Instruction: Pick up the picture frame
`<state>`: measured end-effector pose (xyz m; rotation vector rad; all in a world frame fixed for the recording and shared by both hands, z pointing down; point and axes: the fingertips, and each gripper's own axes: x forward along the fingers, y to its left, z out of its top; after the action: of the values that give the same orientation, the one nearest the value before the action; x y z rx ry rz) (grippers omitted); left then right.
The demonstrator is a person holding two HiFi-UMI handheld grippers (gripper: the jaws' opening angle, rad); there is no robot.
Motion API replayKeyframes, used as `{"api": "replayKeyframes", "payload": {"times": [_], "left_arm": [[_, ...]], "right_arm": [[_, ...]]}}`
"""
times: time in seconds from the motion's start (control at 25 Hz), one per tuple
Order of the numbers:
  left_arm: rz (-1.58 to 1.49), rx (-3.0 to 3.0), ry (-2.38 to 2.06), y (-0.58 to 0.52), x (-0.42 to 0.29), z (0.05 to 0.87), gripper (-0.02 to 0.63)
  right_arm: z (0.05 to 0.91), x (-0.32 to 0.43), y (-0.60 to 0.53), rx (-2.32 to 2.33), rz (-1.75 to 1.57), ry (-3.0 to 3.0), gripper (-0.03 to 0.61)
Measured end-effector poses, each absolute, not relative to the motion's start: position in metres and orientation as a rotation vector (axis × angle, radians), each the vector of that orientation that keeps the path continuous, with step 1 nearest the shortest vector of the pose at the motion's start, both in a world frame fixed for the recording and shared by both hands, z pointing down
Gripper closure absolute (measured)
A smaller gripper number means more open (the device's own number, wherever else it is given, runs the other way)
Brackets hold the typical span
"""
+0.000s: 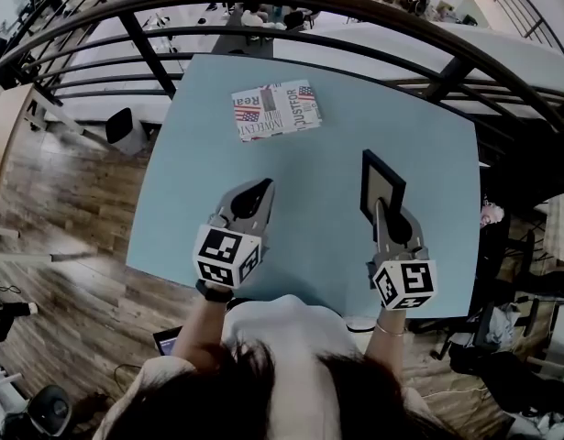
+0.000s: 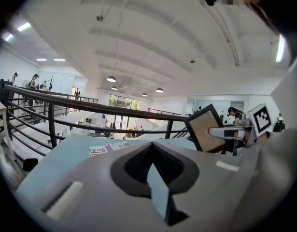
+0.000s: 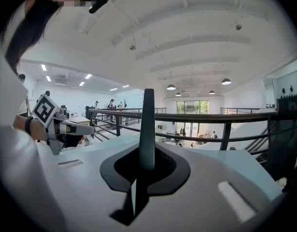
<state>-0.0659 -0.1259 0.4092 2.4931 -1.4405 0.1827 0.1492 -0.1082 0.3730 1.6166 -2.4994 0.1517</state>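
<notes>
The picture frame [image 1: 382, 189], black-edged with a tan panel, stands upright above the right side of the light blue table [image 1: 318, 168]. My right gripper [image 1: 383, 211] is shut on its lower edge. In the right gripper view the frame [image 3: 148, 124] shows edge-on as a dark vertical bar clamped between the jaws. The left gripper view shows the tilted frame [image 2: 205, 127] held by the right gripper [image 2: 224, 132]. My left gripper [image 1: 259, 191] hovers over the table's left half, its jaws together with nothing in them.
A magazine with flag print [image 1: 275, 110] lies flat at the far middle of the table, and also shows in the left gripper view as the magazine [image 2: 107, 148]. A dark metal railing [image 1: 291, 35] runs just beyond the table's far edge. A wooden floor lies to the left.
</notes>
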Motion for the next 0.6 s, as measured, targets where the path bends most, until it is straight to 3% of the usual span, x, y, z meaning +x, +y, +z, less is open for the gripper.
{"api": "replayKeyframes", "payload": {"times": [0.6], "left_arm": [[0.188,2.482,-1.44,-0.1331,-0.0699,0.4132,0.557]], "right_arm": [[0.377,0.1442,-0.1127,1.617,0.158,-2.5,0.568]]}}
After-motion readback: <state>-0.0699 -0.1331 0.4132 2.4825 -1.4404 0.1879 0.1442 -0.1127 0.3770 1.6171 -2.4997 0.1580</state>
